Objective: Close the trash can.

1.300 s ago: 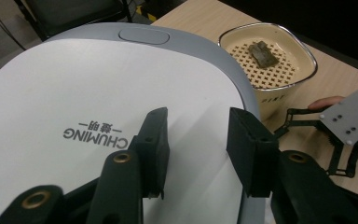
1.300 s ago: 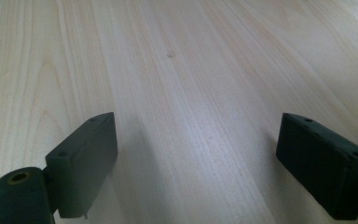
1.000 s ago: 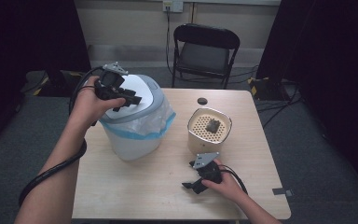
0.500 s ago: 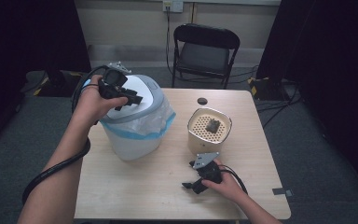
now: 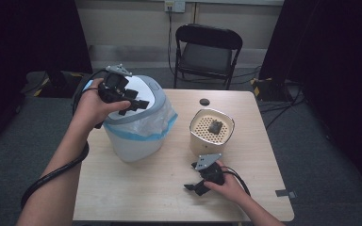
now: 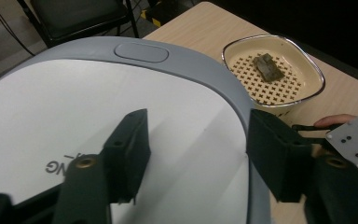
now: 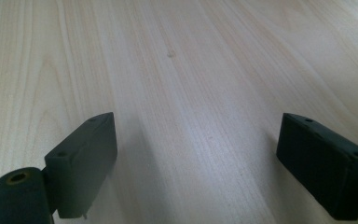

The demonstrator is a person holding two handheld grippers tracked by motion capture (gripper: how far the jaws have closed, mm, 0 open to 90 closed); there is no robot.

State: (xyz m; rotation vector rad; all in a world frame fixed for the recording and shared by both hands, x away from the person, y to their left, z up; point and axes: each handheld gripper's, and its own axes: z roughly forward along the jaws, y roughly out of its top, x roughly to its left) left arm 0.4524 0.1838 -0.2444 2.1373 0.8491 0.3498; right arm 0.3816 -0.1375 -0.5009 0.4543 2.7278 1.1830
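You held the left gripper [image 5: 133, 100] over the lid of the white bin [image 5: 139, 127], jaws wide apart and gripping nothing; right of the bin sat the cream perforated container [image 5: 211, 131]; in front of that container your right gripper [image 5: 194, 187] rested on the table [image 5: 146, 188], jaws spread, empty

One bin [image 5: 136, 122], one basket [image 5: 211, 132], two tools [image 5: 134, 100] [image 5: 192, 187]

Probably lab or studio: black curtains [image 5: 23, 42], folding chair [image 5: 207, 52], floor cables [image 5: 283, 94].
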